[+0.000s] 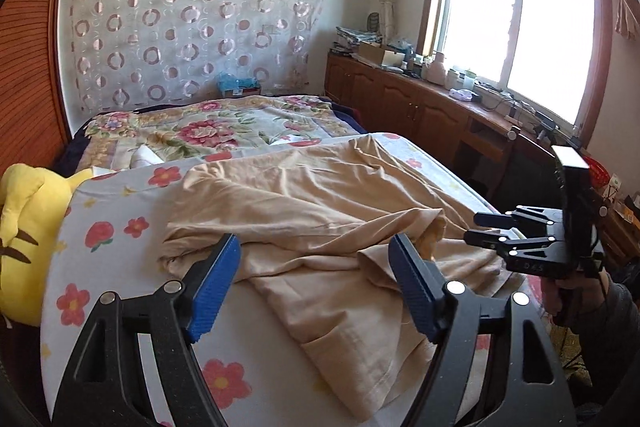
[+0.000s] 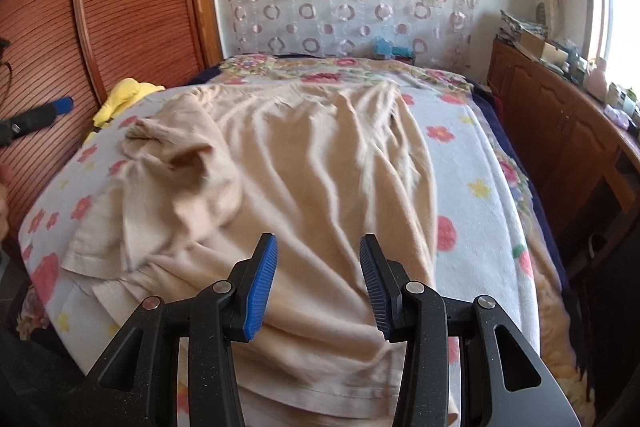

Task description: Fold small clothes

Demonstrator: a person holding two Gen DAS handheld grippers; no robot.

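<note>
My left gripper (image 1: 316, 283) and right gripper (image 2: 318, 283) both hover, jaws spread and empty, over the beige shirt (image 2: 312, 163) rumpled across the bed (image 2: 476, 163).

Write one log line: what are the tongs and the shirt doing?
left tongs: open, empty | right tongs: open, empty | shirt: half folded on bed

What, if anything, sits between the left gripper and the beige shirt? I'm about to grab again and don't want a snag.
Nothing visible. The left gripper hangs open right over the wrinkled beige cotton shirt, which lies on the flowered white sheet; the yellow plush toy sits off to the side.
</note>
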